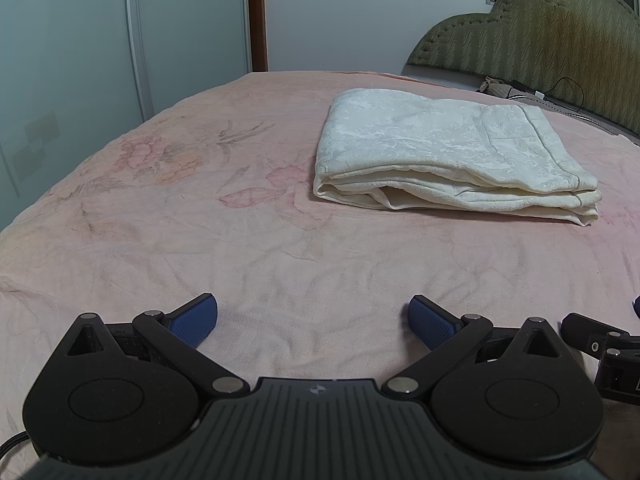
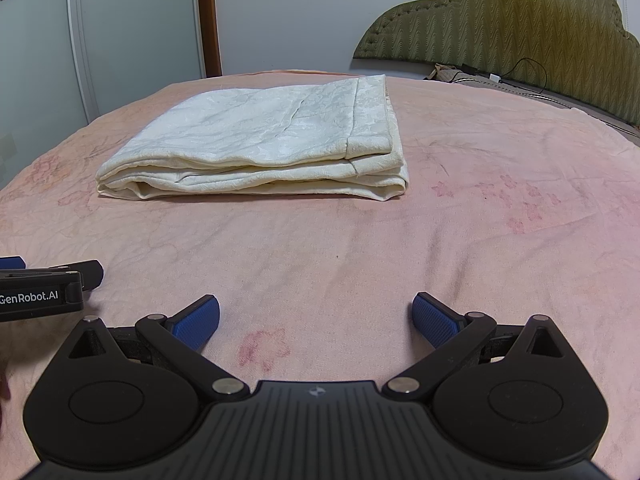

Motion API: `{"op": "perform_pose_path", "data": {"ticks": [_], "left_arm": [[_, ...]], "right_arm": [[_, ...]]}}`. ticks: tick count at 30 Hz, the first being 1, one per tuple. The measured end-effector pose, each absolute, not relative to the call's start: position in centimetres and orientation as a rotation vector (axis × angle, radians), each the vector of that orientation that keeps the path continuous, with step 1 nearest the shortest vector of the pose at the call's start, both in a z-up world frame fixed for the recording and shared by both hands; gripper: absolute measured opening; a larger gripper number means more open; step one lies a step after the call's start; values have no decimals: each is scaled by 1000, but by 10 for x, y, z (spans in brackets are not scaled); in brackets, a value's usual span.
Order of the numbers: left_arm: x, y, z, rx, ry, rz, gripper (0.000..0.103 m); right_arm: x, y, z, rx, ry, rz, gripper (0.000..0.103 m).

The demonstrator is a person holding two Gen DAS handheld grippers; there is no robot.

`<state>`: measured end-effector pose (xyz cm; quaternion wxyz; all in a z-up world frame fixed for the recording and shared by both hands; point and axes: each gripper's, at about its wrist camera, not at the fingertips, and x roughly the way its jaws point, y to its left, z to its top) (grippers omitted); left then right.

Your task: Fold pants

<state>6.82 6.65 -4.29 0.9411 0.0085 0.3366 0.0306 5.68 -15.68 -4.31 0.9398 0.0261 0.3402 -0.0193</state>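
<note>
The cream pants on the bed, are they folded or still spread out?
Folded. The pants lie as a compact stack on the bed, several layered edges showing along the near side.

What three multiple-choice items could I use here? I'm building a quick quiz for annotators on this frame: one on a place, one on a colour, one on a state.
1. Where do the pants lie?
A. on the pink bedcover
B. on the floor
C. over the headboard

2. What colour are the finger pads of each tool?
A. red
B. blue
C. white

3. In what state are the pants?
A. spread out flat
B. hanging from a tool
C. folded in a stack of layers

Answers:
1 A, since they rest on the bedcover, well short of the green headboard.
2 B, as both wrist views show blue pads.
3 C, since the layered edges face the cameras, while the left tool and right tool are open and hold nothing.
</note>
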Motion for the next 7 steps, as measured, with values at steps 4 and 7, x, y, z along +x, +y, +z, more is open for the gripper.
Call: {"op": "perform_pose_path", "data": {"ticks": [4,7], "left_arm": [[68,66,-43,17,687,62,103],[68,66,-43,17,686,63,103]], "right_arm": [[57,-157,-43,53,694,-39,103],[57,-157,-43,54,694,-39,103]]}}
